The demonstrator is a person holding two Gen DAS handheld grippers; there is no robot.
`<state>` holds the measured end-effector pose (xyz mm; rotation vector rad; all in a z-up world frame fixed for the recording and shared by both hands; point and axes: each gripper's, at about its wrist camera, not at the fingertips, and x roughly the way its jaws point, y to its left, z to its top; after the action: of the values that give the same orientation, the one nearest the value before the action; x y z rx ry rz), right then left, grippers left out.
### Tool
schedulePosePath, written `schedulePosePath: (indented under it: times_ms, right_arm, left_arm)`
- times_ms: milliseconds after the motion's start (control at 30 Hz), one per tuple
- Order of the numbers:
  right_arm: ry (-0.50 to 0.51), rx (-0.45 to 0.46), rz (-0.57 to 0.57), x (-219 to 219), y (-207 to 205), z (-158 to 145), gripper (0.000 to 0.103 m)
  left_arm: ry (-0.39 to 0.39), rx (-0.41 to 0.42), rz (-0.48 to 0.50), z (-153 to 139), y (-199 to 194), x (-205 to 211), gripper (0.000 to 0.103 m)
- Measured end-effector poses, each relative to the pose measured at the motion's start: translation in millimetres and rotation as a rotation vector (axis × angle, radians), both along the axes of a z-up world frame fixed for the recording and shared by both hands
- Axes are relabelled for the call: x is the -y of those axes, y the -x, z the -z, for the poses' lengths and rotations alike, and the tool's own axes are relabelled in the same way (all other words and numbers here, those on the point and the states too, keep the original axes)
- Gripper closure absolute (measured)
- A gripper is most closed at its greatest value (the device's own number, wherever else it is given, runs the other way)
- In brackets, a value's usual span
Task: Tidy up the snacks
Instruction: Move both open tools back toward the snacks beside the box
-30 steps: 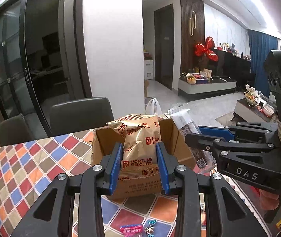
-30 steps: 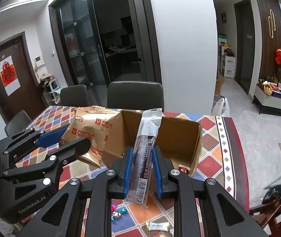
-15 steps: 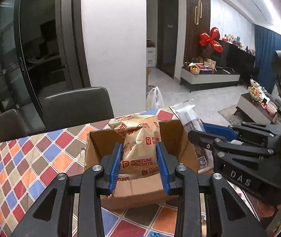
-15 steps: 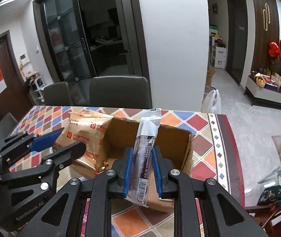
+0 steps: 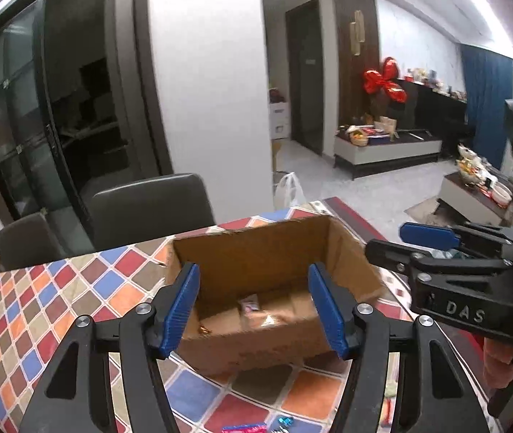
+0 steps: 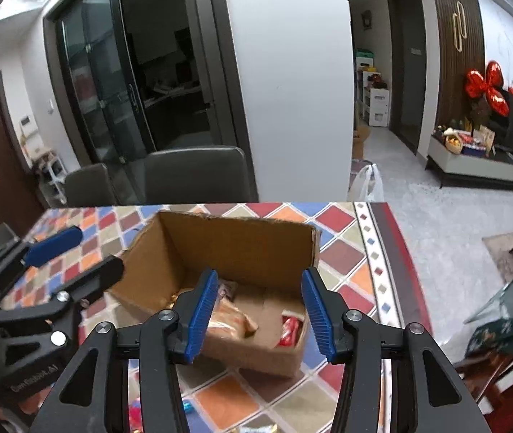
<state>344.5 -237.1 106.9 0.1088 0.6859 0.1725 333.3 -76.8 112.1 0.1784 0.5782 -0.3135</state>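
Note:
An open cardboard box (image 5: 263, 249) stands on the table with the coloured diamond cloth (image 5: 58, 288). My left gripper (image 5: 253, 269) hovers over the box's near side, its jaws opening with nothing between them. To its right, my right gripper (image 5: 397, 240) is held by a hand. In the right wrist view, my right gripper (image 6: 260, 273) is above the same box (image 6: 242, 241), jaws opening and empty. A golden packet (image 6: 227, 319) and a red wrapped snack (image 6: 289, 330) lie in the box. My left gripper (image 6: 87, 252) is at the box's left.
Two dark chairs (image 6: 195, 173) stand behind the table, against a white pillar. The table's right edge (image 6: 382, 245) runs close to the box. Small wrapped sweets (image 6: 186, 406) lie on the cloth in front of the box. A white plastic bag (image 5: 287, 189) hangs beyond the table.
The left gripper let go of the golden biscuit packet and the right gripper let go of the long bar. Both jaws have spread, and neither snack is between them any more.

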Motion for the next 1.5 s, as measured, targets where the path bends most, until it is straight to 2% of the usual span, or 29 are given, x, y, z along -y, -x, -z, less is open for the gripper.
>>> schedulePosePath:
  times_ms: [233, 467, 833, 1067, 1333, 1500]
  right_arm:
    - [-0.042, 0.008, -0.01, 12.7, 42.0, 8.1, 0.054]
    - [-0.016, -0.015, -0.018, 20.1, 70.5, 27.8, 0.054]
    - [0.082, -0.129, -0.057, 31.6, 88.5, 73.2, 0.054]
    - [0.126, -0.209, -0.109, 30.6, 95.1, 103.2, 0.054]
    - [0.158, -0.306, -0.147, 27.3, 93.9, 139.5, 0.054]
    - [0.178, -0.336, -0.168, 25.8, 90.8, 154.2, 0.054]
  left_arm:
    - [-0.017, 0.056, 0.075, 4.6, 45.9, 14.7, 0.041]
    - [-0.083, 0.084, 0.141, 22.2, 78.8, 33.3, 0.041]
    - [-0.107, -0.043, 0.205, 68.8, 89.8, 48.5, 0.041]
    - [-0.148, -0.124, 0.243, 102.0, 95.0, 58.6, 0.041]
    - [-0.187, -0.22, 0.273, 133.8, 81.9, 62.4, 0.042]
    - [-0.224, -0.26, 0.299, 150.7, 75.4, 69.0, 0.042]
